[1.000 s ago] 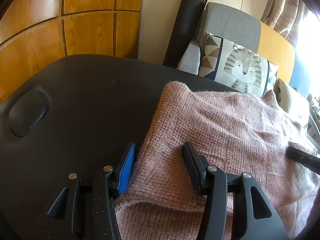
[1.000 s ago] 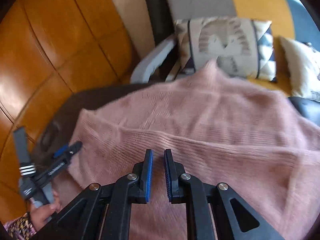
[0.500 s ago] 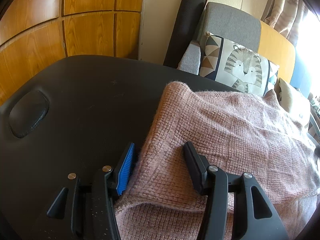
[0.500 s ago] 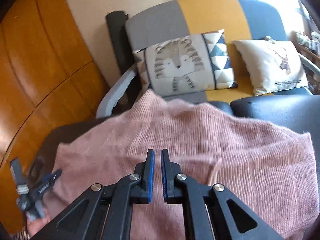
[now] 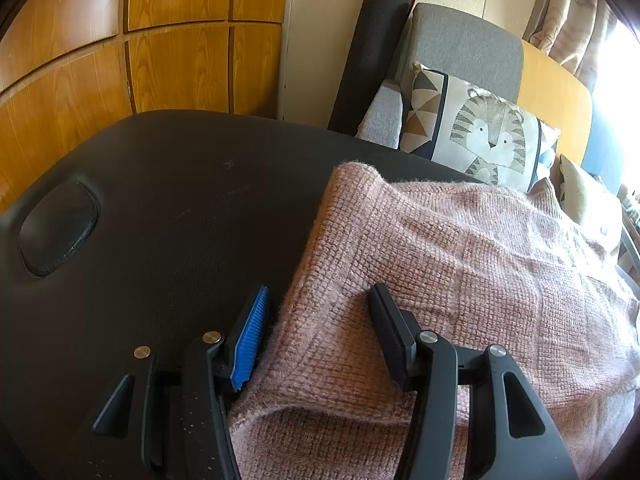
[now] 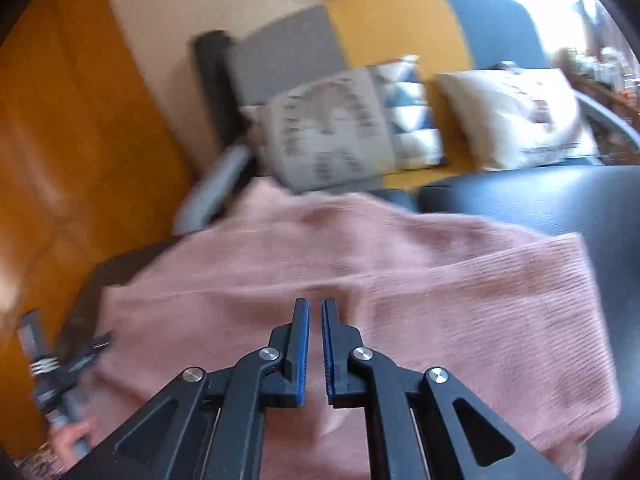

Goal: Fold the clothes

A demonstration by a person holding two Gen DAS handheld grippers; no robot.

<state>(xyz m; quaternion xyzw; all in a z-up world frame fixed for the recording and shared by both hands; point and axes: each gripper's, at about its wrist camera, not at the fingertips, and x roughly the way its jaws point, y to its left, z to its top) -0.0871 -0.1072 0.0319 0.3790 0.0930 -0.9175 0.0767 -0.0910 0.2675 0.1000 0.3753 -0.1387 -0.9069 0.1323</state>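
Pink knitted wool makes up the sweater point(image 5: 460, 264); it lies spread over the black padded table point(image 5: 168, 208), with one folded edge running along the left side and a ribbed hem toward the right in the right wrist view; a sofa point(image 5: 472, 52) with a tiger cushion point(image 5: 484, 136) stands behind the table.

Left gripper point(image 5: 316, 316): jaws stand about half open, straddling the folded left edge; one finger rests on the table beside the knit, the other on top of it; the pads do not appear to press the fabric.

Right gripper point(image 6: 315, 328): jaws nearly closed with only a narrow gap; nothing is between them; it hangs above the middle of the sweater, and that view is blurred.

Handling, as judged: the knit is soft, limp and light; it will sag and stretch when lifted from one point; its fuzzy surface should grip the ribbed pads well. Take hold at doubled edges or at the ribbed hem, where the fabric is thicker; pinch both layers together, and support two corners at once to keep the fold straight.
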